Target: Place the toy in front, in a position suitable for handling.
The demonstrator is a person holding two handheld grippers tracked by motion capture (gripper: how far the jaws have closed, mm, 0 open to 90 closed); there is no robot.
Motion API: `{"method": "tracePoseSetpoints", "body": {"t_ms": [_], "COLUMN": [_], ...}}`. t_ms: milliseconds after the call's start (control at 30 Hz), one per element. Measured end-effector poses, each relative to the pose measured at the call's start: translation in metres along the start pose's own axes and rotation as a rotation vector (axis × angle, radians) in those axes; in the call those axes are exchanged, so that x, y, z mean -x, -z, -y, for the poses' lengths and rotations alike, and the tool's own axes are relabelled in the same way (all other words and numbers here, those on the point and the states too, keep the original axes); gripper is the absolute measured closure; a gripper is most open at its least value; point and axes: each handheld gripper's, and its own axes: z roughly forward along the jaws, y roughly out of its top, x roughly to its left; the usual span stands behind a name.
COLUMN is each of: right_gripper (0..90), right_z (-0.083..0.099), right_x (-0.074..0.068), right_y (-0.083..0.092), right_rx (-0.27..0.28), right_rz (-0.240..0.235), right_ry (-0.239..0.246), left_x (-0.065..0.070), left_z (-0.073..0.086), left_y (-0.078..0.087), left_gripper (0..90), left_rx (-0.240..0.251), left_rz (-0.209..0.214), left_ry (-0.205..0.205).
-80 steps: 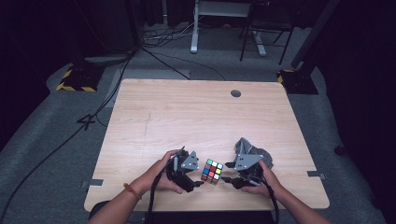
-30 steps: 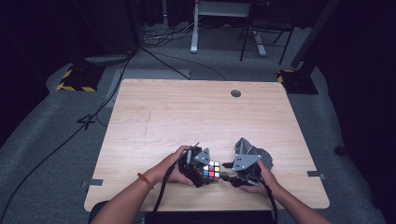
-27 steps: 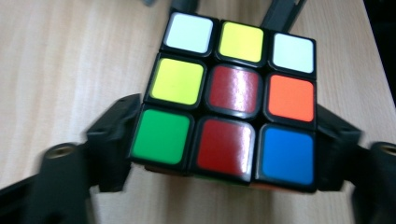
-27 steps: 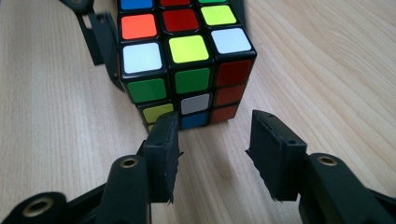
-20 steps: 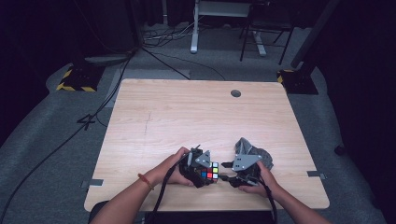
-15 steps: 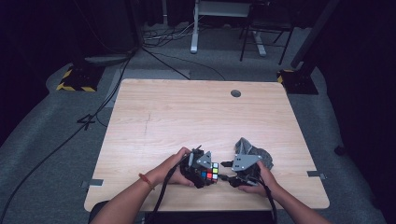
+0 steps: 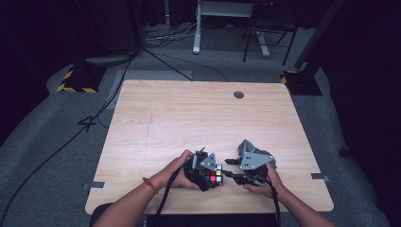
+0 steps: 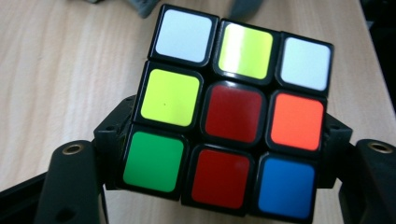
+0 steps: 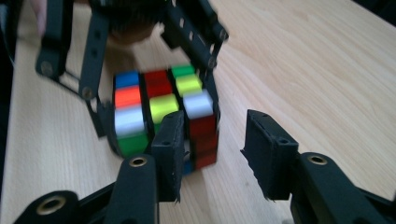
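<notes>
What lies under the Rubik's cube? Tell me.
The Rubik's cube sits clamped in the left gripper, whose jaws have just been closing on its sides. Pale wooden table shows around it; whether the cube rests on the wood or hangs just above is covered.

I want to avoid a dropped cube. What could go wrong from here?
1. The left gripper pinches the cube only at its lowest layer; the cube may twist or slip out.
2. The right gripper stands open beside the cube's corner, one jaw in front of it; closing now, it may knock the cube askew.
3. The table edge is close, so a slipped cube might roll off.
</notes>
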Motion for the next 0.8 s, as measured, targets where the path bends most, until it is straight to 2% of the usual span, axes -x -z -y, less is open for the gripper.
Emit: {"method": "tracePoseSetpoints", "body": {"t_ms": [67,100,167,233,333,400,500,600,700,800], "right_gripper": [58.3,58.3,58.1,56.4,56.2,56.2,54.3,52.6,52.4,52.2], "right_z": [-0.004,-0.006,-0.009,-0.01,-0.003,0.005,0.018,0.022,0.019,0.019], "right_x": [-0.001,-0.003,-0.008,-0.009,0.0,0.008,0.012,0.012,0.011,0.011], "right_y": [-0.002,-0.004,-0.008,-0.006,0.001,0.005,0.001,-0.008,-0.009,-0.009], "right_rx": [0.002,0.002,0.002,-0.007,-0.007,-0.032,-0.116,-0.151,-0.141,-0.124], "right_rz": [0.008,-0.008,-0.013,0.003,0.015,0.022,-0.001,-0.023,-0.024,-0.034], "right_ry": [0.009,0.01,0.045,0.066,0.023,-0.007,-0.01,0.001,0.018,0.005], "left_x": [0.002,0.003,0.004,0.002,0.001,0.001,0.003,0.004,0.003,0.001], "left_z": [-0.002,-0.004,-0.004,-0.003,-0.001,-0.001,-0.002,-0.005,-0.004,-0.003], "left_y": [-0.002,-0.003,-0.003,-0.002,0.0,0.0,-0.001,-0.003,-0.003,-0.003], "left_gripper": [31.2,31.3,31.4,32.4,32.4,32.4,32.4,32.4,32.2,32.3], "left_rx": [0.015,0.011,0.008,0.007,0.007,0.006,0.009,0.01,0.013,0.016], "left_rz": [0.019,0.023,0.029,0.033,0.018,0.017,0.026,0.03,0.034,0.042], "left_ry": [0.0,-0.009,-0.014,-0.023,-0.019,-0.019,-0.018,-0.025,-0.02,-0.01]}}
